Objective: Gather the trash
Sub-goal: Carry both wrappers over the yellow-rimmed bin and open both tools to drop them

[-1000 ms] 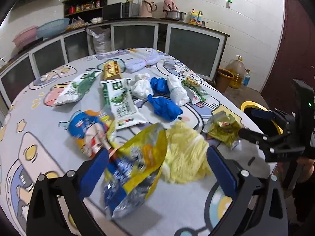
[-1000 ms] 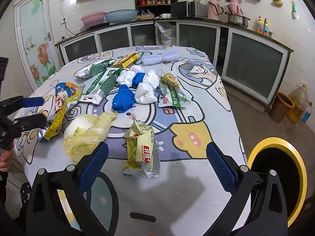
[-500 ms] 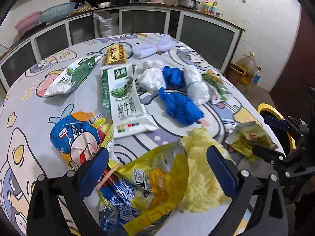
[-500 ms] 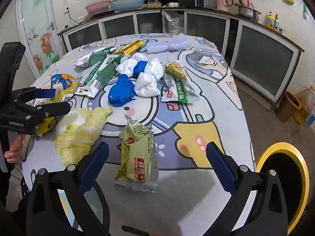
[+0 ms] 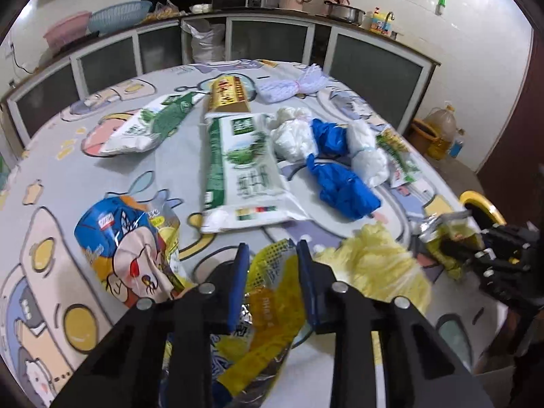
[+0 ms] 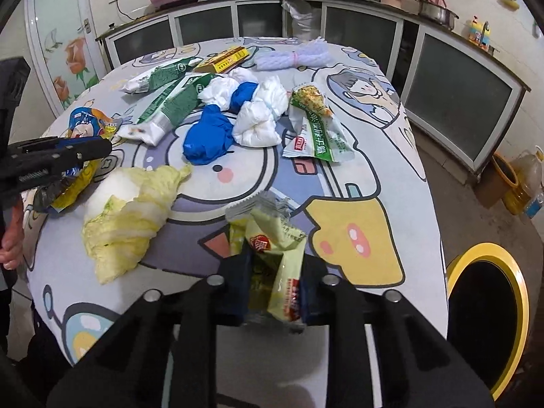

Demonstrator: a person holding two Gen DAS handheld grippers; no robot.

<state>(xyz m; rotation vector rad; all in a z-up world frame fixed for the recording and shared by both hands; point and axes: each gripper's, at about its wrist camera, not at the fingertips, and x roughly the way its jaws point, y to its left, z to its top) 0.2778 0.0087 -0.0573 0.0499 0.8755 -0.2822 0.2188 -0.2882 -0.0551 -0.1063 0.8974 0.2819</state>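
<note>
Wrappers pinched, yellow wrapper (image 5: 272,292) in left claw (image 5: 272,285), green packet (image 6: 275,265) in right claw (image 6: 273,282)

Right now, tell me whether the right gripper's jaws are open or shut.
Shut on the pale green snack wrapper: the right gripper has both blue jaws pressed against its sides, pinching it.

Two low, close fisheye views along each tool's fingers across one littered table (image 5: 102,170), from opposite edges.

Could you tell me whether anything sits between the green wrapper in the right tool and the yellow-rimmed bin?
Nothing visible does. The right tool is shut on the green wrapper at the near table edge, and the yellow-rimmed bin stands open on the floor to its right, with only bare tablecloth and floor between them.
</note>
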